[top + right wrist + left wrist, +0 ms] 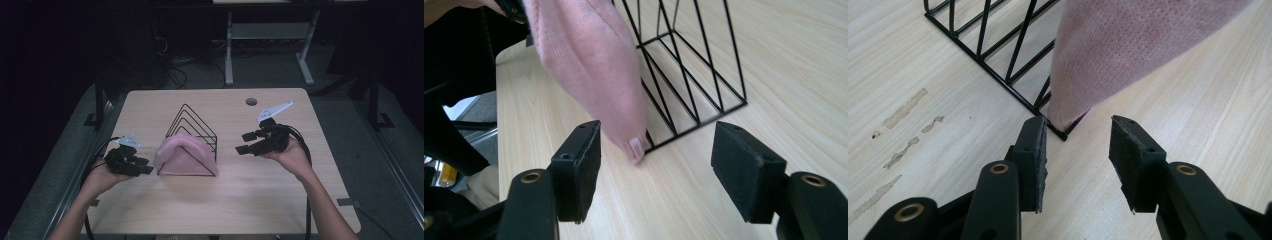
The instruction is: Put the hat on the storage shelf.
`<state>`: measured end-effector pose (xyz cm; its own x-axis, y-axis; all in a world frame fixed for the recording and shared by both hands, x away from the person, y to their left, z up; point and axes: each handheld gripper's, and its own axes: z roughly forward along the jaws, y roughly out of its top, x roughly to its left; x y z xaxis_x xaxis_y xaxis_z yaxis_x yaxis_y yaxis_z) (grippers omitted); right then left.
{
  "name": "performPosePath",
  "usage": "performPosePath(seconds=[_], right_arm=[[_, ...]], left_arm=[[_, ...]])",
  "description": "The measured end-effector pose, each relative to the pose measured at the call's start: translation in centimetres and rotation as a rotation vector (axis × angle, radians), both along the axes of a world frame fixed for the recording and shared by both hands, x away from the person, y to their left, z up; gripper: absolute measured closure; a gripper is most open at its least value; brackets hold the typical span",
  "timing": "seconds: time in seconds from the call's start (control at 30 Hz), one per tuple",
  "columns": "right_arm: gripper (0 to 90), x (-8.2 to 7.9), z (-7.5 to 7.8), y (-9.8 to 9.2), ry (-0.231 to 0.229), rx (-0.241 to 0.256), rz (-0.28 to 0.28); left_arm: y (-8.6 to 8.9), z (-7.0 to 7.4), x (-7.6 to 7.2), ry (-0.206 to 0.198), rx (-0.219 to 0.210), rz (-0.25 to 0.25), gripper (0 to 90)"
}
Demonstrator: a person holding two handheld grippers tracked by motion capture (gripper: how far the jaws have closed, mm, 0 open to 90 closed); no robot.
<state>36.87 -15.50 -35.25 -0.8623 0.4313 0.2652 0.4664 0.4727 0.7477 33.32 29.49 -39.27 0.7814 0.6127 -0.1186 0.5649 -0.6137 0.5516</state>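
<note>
In the high view a black triangular wire rack [192, 137] is seen at the centre of the frame on a light wooden table [225, 200], with a pink cloth [181, 156] draped over its nearer wires; the left gripper [142, 166] is held just left of the cloth, the right gripper [244, 142] to the right of the rack and apart from it; a round cable hole [251, 102] is shown near the table's far edge.

In the left gripper view pale smears [903, 130] on the wood are seen at the left of the frame; the lower corner of the cloth [1128, 50] is seen hanging at the rack's corner [993, 70], just above the gap between the jaws; the jaws are parted narrowly, with nothing between them.

In the right gripper view a small sewn tab at the cloth's tip [589, 75] is seen resting on the table beside the rack's base wire [694, 75]; the jaws are spread wide and grasp nothing.

Both hands are brought in from the bottom of the high view; the left hand [100, 177] lies low by the table edge, its gripper pointed right; the right hand [292, 157] is raised, palm up, its gripper pointed left towards the rack.
</note>
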Motion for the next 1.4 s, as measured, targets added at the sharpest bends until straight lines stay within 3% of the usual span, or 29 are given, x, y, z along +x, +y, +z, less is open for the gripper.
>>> performPosePath(seconds=[0.57, 0.97, 1.17, 1.4], right_arm=[[32.3, -1.0, -1.6, -4.7, 0.022, 0.017, -0.098], [30.4, -1.8, -3.2, -7.2, 0.063, 0.021, -0.14], [29.7, -2.4, -4.1, -8.7, 0.077, 0.013, -0.168], [28.6, -3.1, -5.7, -10.2, 0.104, -0.009, -0.204]], left_arm=[[0.2, 0.2, -0.1, 0.0, -0.009, 0.021, 55.2], [0.5, 0.2, -0.4, -0.011, -0.018, 0.041, 44.9], [0.7, -0.3, -0.7, -0.005, -0.003, 0.052, 41.2], [0.9, -0.9, -0.9, -0.004, -0.015, 0.063, 37.6]])
